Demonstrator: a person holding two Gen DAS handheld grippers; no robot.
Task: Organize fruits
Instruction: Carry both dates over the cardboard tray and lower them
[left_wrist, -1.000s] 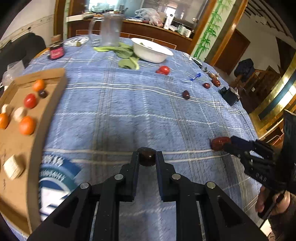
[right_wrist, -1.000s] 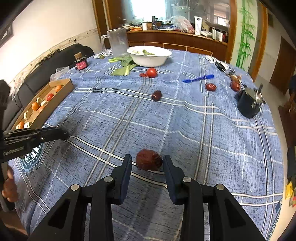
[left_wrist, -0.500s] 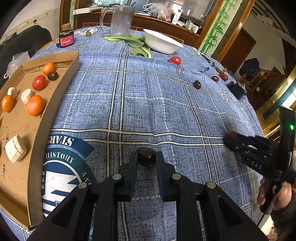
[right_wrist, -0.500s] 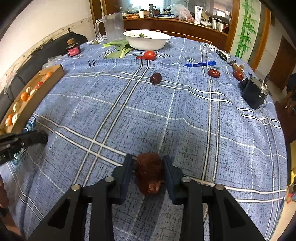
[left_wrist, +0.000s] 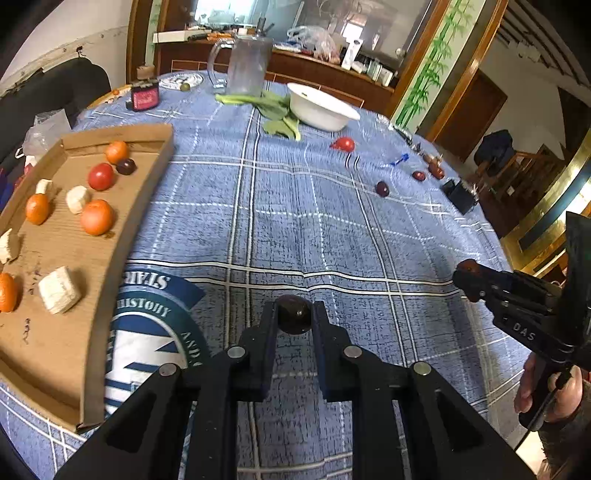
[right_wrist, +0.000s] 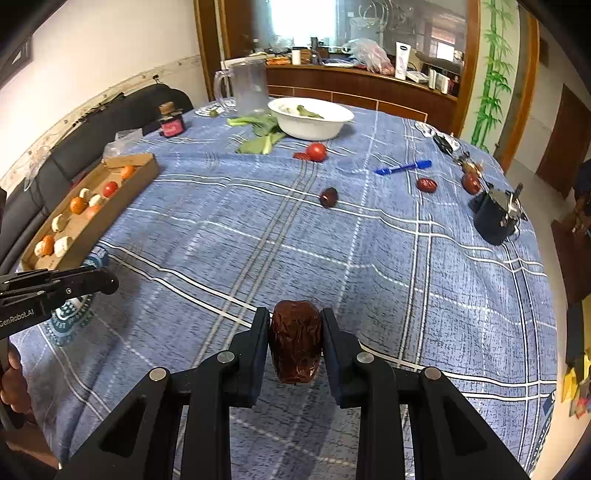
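Observation:
My left gripper (left_wrist: 294, 308) is shut on a small dark round fruit (left_wrist: 294, 314), held just above the blue checked cloth near the round emblem. To its left lies a cardboard tray (left_wrist: 92, 295) with oranges, a tomato (left_wrist: 100, 176), a dark fruit and pale chunks. My right gripper (right_wrist: 295, 321) is shut on a wrinkled red date (right_wrist: 295, 341), lifted off the cloth. That gripper also shows at the right of the left wrist view as the right gripper (left_wrist: 466, 275). A tomato (right_wrist: 316, 151) and several dates (right_wrist: 328, 196) lie loose farther back.
A white bowl (right_wrist: 310, 118) with greens beside it, a glass jug (right_wrist: 247, 86), a small jar (right_wrist: 171, 123), a blue pen (right_wrist: 402, 168) and a black box (right_wrist: 493, 218) stand on the table. A dark sofa runs along the left wall.
The right gripper closed on the red date and lifted it off the cloth. The left gripper, still holding its dark fruit, moved toward the cardboard tray, which now fills more of its view.

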